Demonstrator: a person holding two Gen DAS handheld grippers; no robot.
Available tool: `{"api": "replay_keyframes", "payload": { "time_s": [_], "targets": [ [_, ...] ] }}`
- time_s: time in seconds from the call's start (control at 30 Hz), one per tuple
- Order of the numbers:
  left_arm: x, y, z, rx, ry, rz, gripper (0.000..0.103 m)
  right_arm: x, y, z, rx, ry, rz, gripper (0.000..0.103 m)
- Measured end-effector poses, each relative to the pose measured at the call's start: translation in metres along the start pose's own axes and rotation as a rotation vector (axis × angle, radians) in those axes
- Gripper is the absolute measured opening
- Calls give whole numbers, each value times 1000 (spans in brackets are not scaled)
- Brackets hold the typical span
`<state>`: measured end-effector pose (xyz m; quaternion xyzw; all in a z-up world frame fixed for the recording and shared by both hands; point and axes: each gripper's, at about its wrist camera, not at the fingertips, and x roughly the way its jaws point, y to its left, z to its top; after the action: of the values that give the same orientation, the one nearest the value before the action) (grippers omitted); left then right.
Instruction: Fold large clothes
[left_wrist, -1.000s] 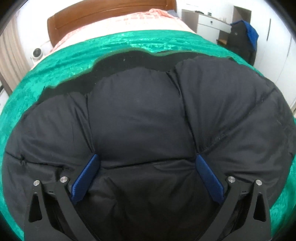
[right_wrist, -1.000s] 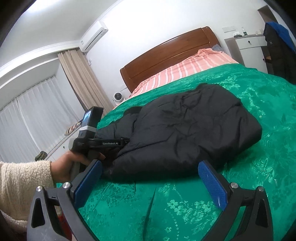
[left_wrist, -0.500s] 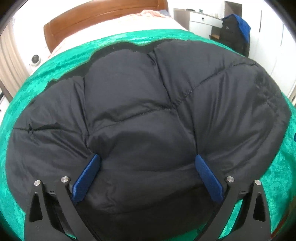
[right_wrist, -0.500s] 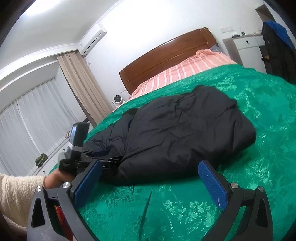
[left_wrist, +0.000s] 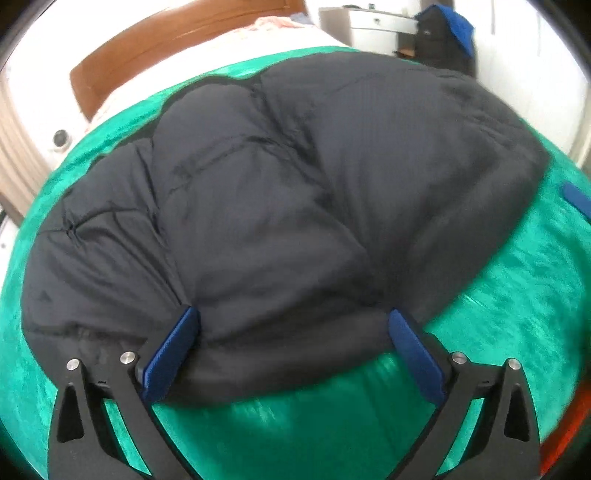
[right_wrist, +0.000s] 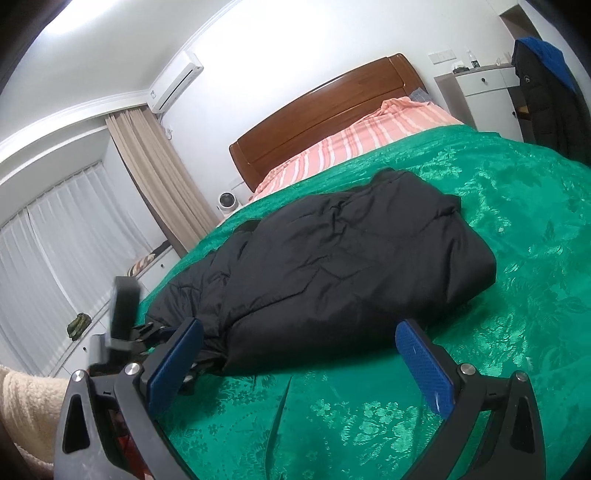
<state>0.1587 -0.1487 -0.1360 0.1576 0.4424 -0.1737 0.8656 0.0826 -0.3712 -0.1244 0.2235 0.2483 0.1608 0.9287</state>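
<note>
I'm working w/ a black puffy jacket (right_wrist: 332, 280) that's lying folded into a thick bundle across the middle of the green bedspread (right_wrist: 517, 314), long side running toward the headboard (right_wrist: 325, 114). My left gripper (left_wrist: 291, 343) is hovering right at the near edge of the bundle, fingers spread wide apart w/ nothing between them but the jacket's edge bulging up in the gap; not pinching anything. I'm judging it's placed there bc that near edge is the thick, lumpy one & prob needs tucking or pressing flat. My right gripper (right_wrist: 299, 354) is hanging lower & further back over bare bedspread, also spread wide & holding nothing, so it's leaving room & giving me a look at the whole bundle. In the right view the left tool's body (right_wrist: 123, 314) is sitting at the jacket's left corner, blurred, w/ a cream fleecy sleeve (right_wrist: 22, 406) behind it. Around: striped pink sheet (right_wrist: 369, 140) by the headboard, small white fan (right_wrist: 227, 201) beside the bed, beige curtain (right_wrist: 155, 177), white drawer unit (right_wrist: 484, 88) w/ a dark coat (right_wrist: 546, 96) hanging next to it. Nothing's lying on the bedspread btw me & the jacket. Main nuisance I'm expecting: the padding's springy, so folds are likely puffing back open.
</note>
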Motion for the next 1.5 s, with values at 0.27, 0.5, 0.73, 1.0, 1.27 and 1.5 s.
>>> {"api": "replay_keyframes", "payload": {
  "time_s": [0.27, 0.5, 0.73, 1.0, 1.27, 1.5],
  "targets": [
    [-30, -1, -43, -40, 64, -139, 101, 12, 5, -6, -6, 55, 34, 103],
    [-36, 6, -65, -133, 68, -157, 101, 15, 5, -9, 2, 76, 37, 103],
    [-50, 8, -66, -123, 36, -144, 101, 19, 2, -12, 10, 93, 30, 103],
    [-52, 17, -70, -164, 41, -137, 101, 21, 3, -13, 0, 101, 18, 103],
    [-78, 53, -51, -170, -65, -85, 101, -8, -16, -9, 109, 15, 4, 103],
    [-65, 99, 3, -227, -168, -44, 101, -4, -64, -13, 403, -1, 19, 103]
  ]
}}
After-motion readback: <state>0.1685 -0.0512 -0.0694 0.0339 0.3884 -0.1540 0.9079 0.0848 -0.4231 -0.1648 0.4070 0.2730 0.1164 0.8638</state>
